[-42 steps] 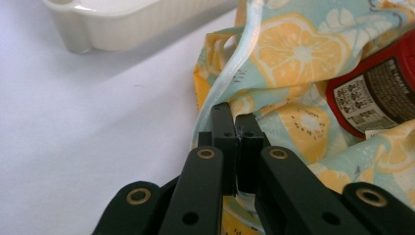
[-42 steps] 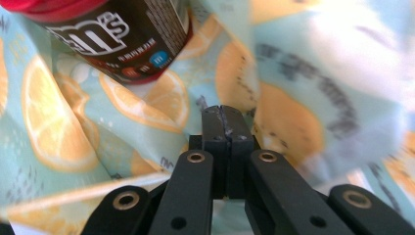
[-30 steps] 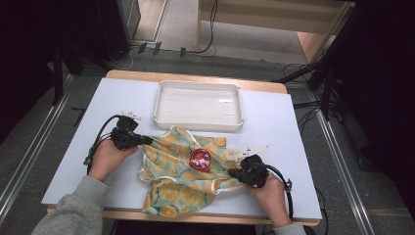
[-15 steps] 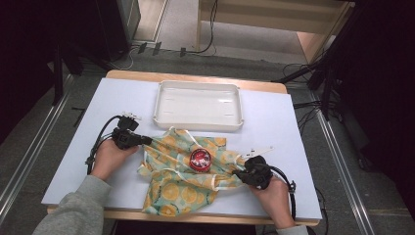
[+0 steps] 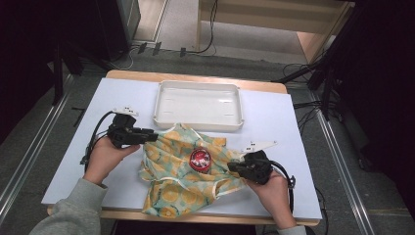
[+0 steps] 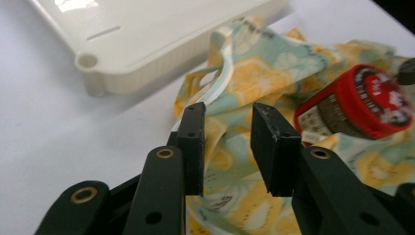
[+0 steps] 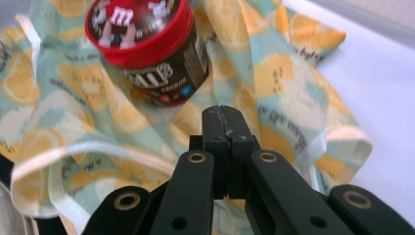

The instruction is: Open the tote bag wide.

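The left gripper (image 6: pixel 227 147) has just been opening; its jaws stand spread with no cloth between them, so that edge looks released. The right gripper (image 7: pixel 226 128) is pressed together, possibly pinching the yellow cloth (image 5: pixel 178 188). The cloth lies near the tabletop's front edge, with a red-lidded jar (image 5: pixel 200 159) on it. Behind, the white tray (image 5: pixel 198 120) holds nothing.

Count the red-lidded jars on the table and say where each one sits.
1. The red-lidded jar stands on the lemon-print cloth, between the two grippers and in front of the white tray. Folds of the cloth could hide something small, though nothing suggests a second jar.
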